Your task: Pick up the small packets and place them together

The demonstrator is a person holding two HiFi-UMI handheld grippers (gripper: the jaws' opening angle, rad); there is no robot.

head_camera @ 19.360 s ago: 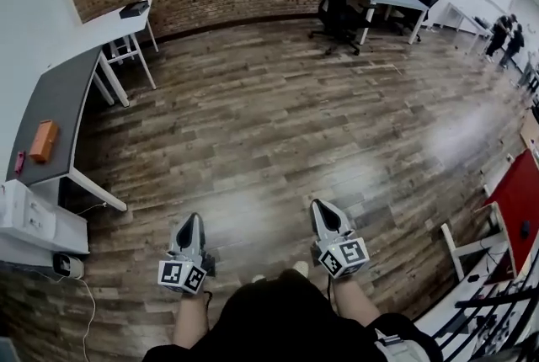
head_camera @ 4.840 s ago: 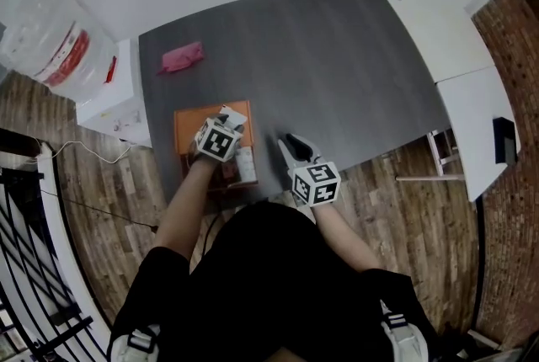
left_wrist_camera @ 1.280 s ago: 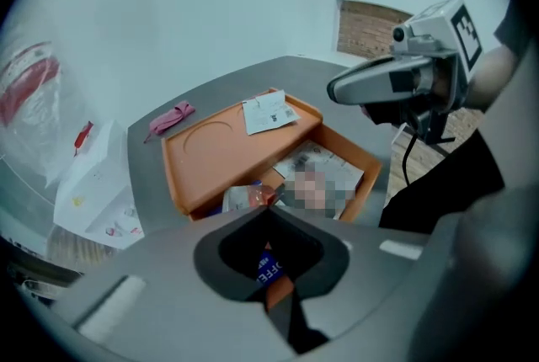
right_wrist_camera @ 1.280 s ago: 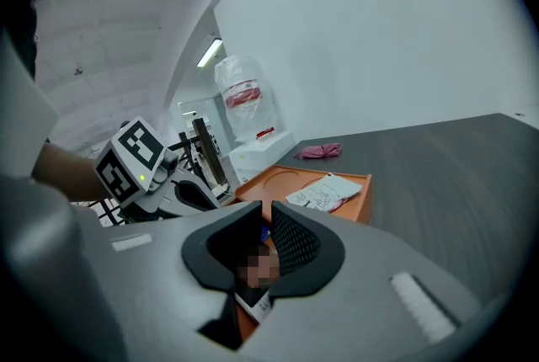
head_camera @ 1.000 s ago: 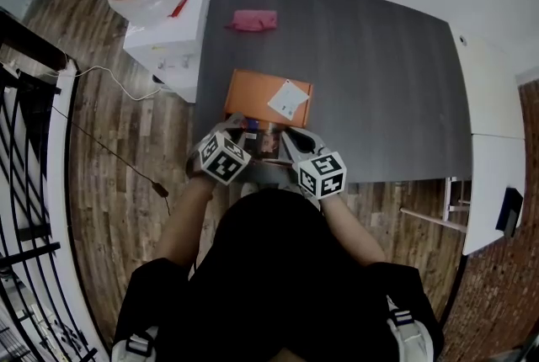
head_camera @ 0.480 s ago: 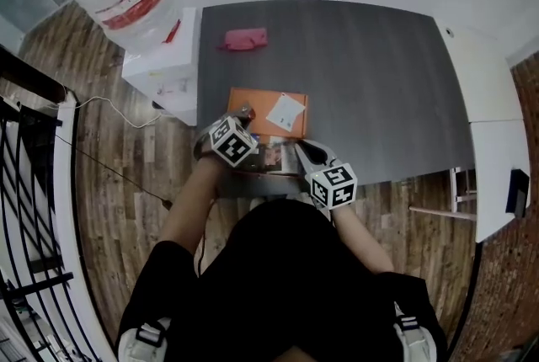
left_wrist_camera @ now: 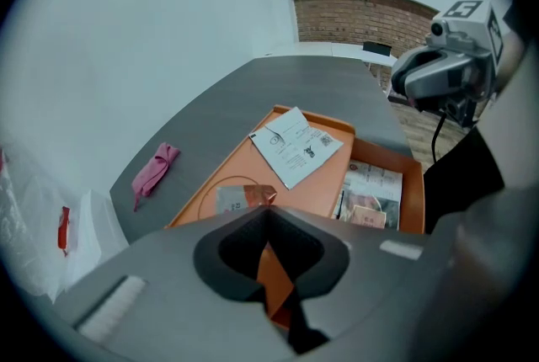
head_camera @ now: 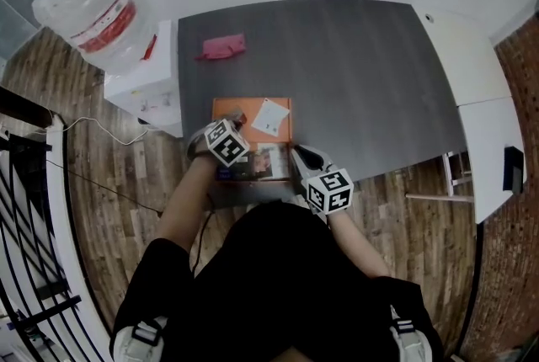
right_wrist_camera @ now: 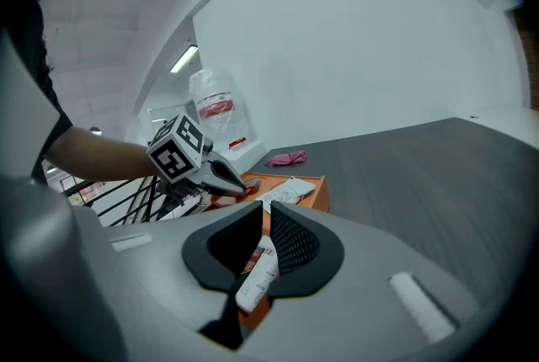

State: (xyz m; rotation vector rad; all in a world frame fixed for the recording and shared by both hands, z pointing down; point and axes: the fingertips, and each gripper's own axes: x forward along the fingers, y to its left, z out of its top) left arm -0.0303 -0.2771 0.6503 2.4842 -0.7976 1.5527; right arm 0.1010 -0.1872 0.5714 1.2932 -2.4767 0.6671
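Grey table, with a water bottle on the white cabinet at its left end: a person leans over the near edge with a hand-held gripper in each hand, sorting small packets. A pink cloth lies apart at the table's far left.

The left hand-held gripper, jaws pressed together, points steeply down at the open lid of an orange box. A small foil packet with a brown corner sits right at its tips. Whether it is nipped there or merely lying on the lid cannot be told from here. A paper slip rests on the lid beyond.

Several packets lie together in the box's tray, so the gathering looks well under way.

At the right, the right hand-held gripper hovers by the tray's right side. Its jaws are drawn close on a white packet that appears pinched between them. By the look of it, that packet and the foil one are left to join the pile.
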